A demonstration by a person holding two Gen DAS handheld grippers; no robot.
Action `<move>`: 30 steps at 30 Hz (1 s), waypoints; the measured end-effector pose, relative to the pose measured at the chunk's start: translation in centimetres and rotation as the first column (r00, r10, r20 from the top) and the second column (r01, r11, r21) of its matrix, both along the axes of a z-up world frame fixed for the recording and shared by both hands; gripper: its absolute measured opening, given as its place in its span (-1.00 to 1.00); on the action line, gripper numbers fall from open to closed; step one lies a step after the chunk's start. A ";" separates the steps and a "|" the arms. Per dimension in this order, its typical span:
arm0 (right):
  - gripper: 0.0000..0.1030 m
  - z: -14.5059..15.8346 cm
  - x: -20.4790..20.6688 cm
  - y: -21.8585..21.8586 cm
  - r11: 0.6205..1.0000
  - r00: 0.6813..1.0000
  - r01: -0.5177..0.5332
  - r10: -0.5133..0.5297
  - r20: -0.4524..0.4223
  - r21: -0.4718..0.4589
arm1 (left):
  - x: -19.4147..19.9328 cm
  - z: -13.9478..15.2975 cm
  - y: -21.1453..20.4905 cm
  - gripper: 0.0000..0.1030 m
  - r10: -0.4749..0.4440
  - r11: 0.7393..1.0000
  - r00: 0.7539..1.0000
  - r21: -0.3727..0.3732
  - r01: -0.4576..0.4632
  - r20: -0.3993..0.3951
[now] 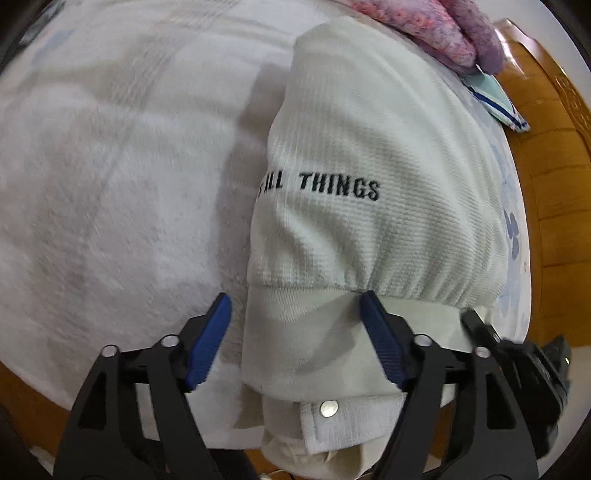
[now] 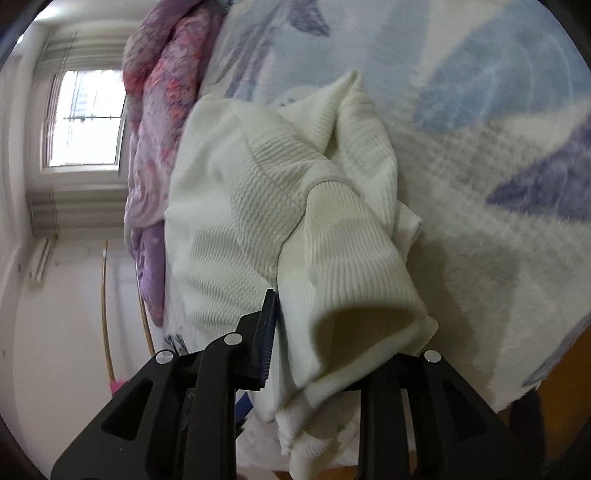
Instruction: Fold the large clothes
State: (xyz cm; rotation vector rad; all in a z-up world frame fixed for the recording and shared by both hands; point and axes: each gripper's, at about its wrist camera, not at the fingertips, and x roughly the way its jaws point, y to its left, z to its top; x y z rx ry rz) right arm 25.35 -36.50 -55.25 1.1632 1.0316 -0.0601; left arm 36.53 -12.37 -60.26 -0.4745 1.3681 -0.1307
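A cream waffle-knit sweatshirt (image 1: 369, 147) with black "ALL THINGS" lettering lies partly folded on a fleece blanket (image 1: 110, 166). My left gripper (image 1: 295, 306) is open, its blue pads either side of the ribbed hem and a snap-button tab. In the right wrist view the same sweatshirt (image 2: 240, 192) is bunched, and a ribbed sleeve cuff (image 2: 351, 266) drapes between the fingers of my right gripper (image 2: 332, 332). Its right finger is hidden under the cloth, so the grip is unclear.
A pink and purple fuzzy blanket (image 1: 443, 29) is bunched at the bed's far edge and also shows in the right wrist view (image 2: 159, 110). A wooden bed frame (image 1: 554, 184) runs along the right. A window (image 2: 85, 118) and white wall are at left.
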 end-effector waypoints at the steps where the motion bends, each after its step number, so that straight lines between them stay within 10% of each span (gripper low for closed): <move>1: -0.14 0.3 -0.3 -0.3 1.000 1.000 0.003 -0.003 0.001 -0.022 | 0.0 -0.3 -0.1 0.45 0.002 1.000 1.000 -0.001 -0.002 -0.003; 4: 0.39 0.0 -1.3 -1.9 0.997 0.999 0.033 -0.035 -0.028 -0.076 | 0.1 -1.2 -0.2 0.02 -0.006 0.998 0.999 -0.055 0.003 -0.043; 7: 0.40 -2.2 -2.5 -2.6 0.997 0.993 0.076 -0.076 -0.090 -0.002 | 0.1 0.2 -0.9 -0.59 -0.057 0.998 0.998 -0.023 0.056 -0.036; 19: 0.60 -7.8 -1.2 -0.2 0.873 0.974 0.224 -0.205 -0.091 0.434 | 1.8 6.2 -0.6 -0.67 -0.066 0.989 0.998 -0.134 0.063 -0.018; 21: 0.46 -7.3 0.5 -0.4 0.891 0.982 0.187 -0.181 -0.055 0.413 | 2.1 6.5 -0.9 -0.67 -0.071 0.989 0.997 -0.130 0.067 -0.027; 23: -0.24 -5.3 2.2 -0.2 0.936 0.993 0.119 -0.111 -0.044 0.331 | 2.4 6.9 -0.8 -0.67 -0.074 0.990 0.997 -0.120 0.068 -0.039; 25: -0.51 -2.3 3.1 -0.1 0.962 0.998 0.063 -0.064 -0.003 0.266 | 2.9 7.9 -0.9 -0.68 -0.074 0.991 0.997 -0.110 0.070 -0.029; 30: -0.58 7.7 6.2 1.5 0.993 0.988 -0.067 0.054 0.144 0.092 | 4.8 13.7 1.1 -0.69 -0.073 0.987 0.994 -0.136 0.083 0.076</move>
